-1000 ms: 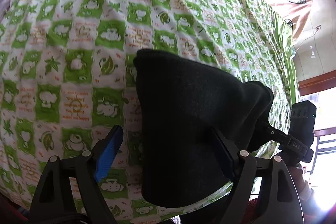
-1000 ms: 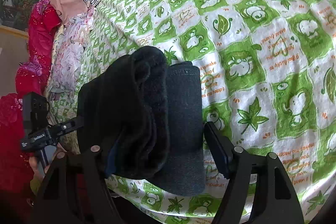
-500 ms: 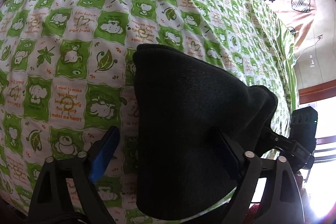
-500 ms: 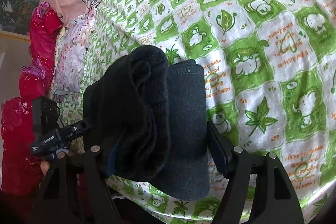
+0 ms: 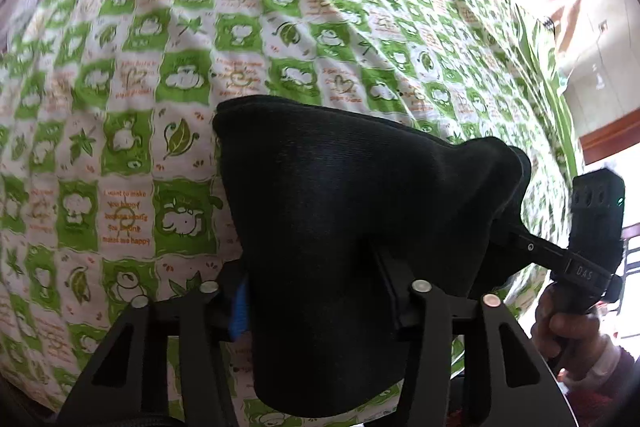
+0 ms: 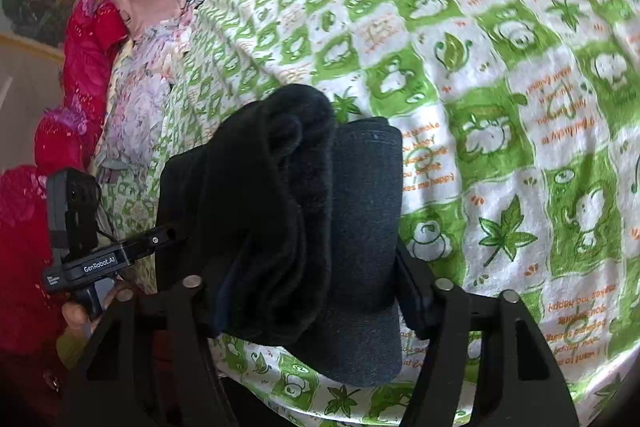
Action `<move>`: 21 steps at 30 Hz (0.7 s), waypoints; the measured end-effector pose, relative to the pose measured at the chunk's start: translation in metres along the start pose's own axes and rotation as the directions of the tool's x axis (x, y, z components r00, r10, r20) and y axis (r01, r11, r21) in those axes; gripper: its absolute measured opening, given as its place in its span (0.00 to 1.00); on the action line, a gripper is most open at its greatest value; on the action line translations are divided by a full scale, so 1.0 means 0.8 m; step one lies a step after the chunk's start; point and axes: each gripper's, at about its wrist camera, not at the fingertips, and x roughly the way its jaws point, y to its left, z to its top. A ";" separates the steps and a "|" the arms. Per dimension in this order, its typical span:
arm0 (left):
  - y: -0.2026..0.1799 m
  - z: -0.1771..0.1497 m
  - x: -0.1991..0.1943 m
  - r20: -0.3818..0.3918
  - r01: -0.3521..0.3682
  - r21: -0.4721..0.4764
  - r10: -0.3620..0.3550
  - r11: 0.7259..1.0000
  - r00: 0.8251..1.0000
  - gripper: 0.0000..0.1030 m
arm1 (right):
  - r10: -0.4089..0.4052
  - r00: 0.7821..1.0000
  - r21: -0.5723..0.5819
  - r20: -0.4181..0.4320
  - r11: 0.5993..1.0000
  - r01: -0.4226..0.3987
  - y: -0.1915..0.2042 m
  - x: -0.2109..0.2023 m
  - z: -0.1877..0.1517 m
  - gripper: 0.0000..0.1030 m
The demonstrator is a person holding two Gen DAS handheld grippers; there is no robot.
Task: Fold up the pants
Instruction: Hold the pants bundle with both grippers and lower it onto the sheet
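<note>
Pants sit bundled between both sets of jaws, left gripper and right gripper each pinching the 2 ends, above the bedsheet. Thick folded layers could slip loose, probably unrolling the fold.

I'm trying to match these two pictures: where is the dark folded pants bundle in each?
Left wrist view: pants fill the lower centre, clamped in the left gripper.
Right wrist view: pants sit lower centre-left, clamped in the right gripper.
Shared landmark: green-and-white checked bedsheet.
</note>
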 end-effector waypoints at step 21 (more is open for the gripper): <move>-0.002 0.002 -0.058 0.110 -0.027 -0.005 0.027 1.000 0.994 0.27 | 0.066 0.998 -0.130 0.023 0.990 -0.063 0.048 -0.021 0.029 0.46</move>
